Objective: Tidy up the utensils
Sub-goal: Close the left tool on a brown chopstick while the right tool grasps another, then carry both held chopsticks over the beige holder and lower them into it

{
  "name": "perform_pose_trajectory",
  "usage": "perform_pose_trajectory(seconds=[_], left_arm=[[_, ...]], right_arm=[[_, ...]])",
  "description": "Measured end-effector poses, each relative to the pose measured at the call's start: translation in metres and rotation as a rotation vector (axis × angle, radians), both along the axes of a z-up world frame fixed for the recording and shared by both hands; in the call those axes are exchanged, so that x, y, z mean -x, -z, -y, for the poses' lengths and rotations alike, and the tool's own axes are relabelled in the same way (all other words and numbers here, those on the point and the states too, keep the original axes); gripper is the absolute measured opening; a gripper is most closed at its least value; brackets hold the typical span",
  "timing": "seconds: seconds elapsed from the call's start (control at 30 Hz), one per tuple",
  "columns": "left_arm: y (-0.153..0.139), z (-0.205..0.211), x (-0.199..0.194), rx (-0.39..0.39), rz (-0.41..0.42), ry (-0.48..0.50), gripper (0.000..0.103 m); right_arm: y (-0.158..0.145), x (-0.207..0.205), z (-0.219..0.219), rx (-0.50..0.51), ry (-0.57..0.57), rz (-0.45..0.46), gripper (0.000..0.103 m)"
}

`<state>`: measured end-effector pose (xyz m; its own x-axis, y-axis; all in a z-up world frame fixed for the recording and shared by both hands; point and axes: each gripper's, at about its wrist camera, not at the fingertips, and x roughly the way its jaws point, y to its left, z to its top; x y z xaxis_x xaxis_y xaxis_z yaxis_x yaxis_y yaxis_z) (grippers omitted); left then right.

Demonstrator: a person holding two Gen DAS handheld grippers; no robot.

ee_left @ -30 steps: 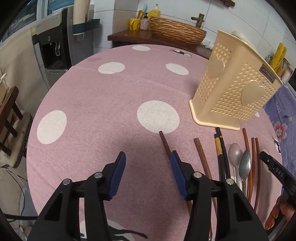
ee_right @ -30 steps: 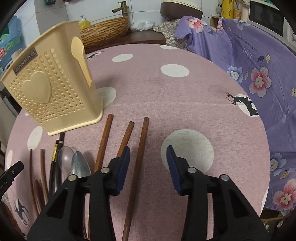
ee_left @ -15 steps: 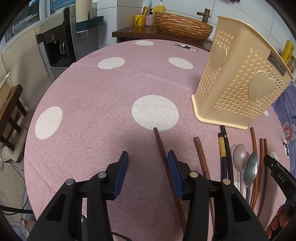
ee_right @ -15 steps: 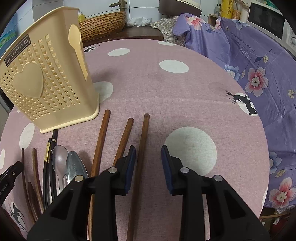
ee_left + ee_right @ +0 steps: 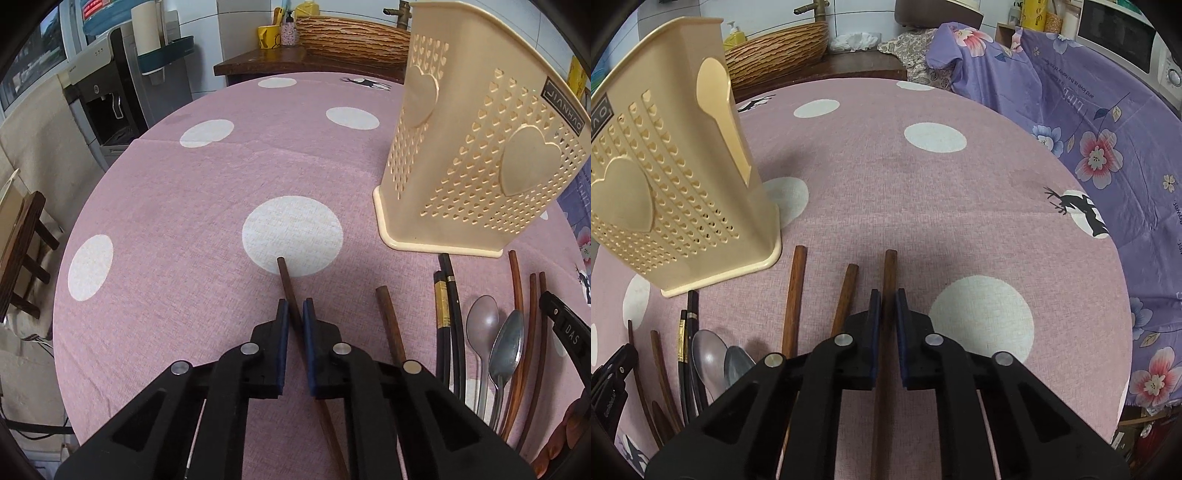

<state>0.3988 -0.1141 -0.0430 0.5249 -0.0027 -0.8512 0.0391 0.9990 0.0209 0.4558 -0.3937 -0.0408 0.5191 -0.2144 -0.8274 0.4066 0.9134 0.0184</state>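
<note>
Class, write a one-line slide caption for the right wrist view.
Right tool shut on a wooden chopstick lying beside the beige utensil holder on the pink dotted tablecloth.

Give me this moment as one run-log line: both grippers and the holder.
left gripper: shut on leftmost brown wooden chopstick | right gripper: shut on rightmost brown wooden chopstick | beige perforated plastic utensil holder: upright on table

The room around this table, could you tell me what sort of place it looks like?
Probably a home kitchen or dining corner: a basin with a brass tap behind the polka-dot table, a water dispenser, and a microwave nearby.
</note>
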Motion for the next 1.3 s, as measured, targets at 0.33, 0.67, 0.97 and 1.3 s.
perform_pose_trajectory(seconds=[0.33, 0.67, 0.97, 1.3], left_arm=[[-0.004, -0.006, -0.009, 0.110, -0.026, 0.015, 0.008], [-0.079, -0.016, 0.006, 0.226, 0.128, 0.112, 0.007], [-0.138, -0.024, 0.028, 0.210, 0.275, 0.179, 0.007], [-0.155, -0.037, 0.037, 0.229, 0.305, 0.179, 0.007]], right_arm=[[-0.006, 0.004, 0.011, -0.063, -0.035, 0.061, 0.008], [-0.079, 0.032, 0.023, -0.102, -0.135, 0.232, 0.008], [-0.145, 0.066, 0.026, -0.078, -0.223, 0.326, 0.008], [-0.169, 0.087, 0.023, -0.054, -0.279, 0.343, 0.008]])
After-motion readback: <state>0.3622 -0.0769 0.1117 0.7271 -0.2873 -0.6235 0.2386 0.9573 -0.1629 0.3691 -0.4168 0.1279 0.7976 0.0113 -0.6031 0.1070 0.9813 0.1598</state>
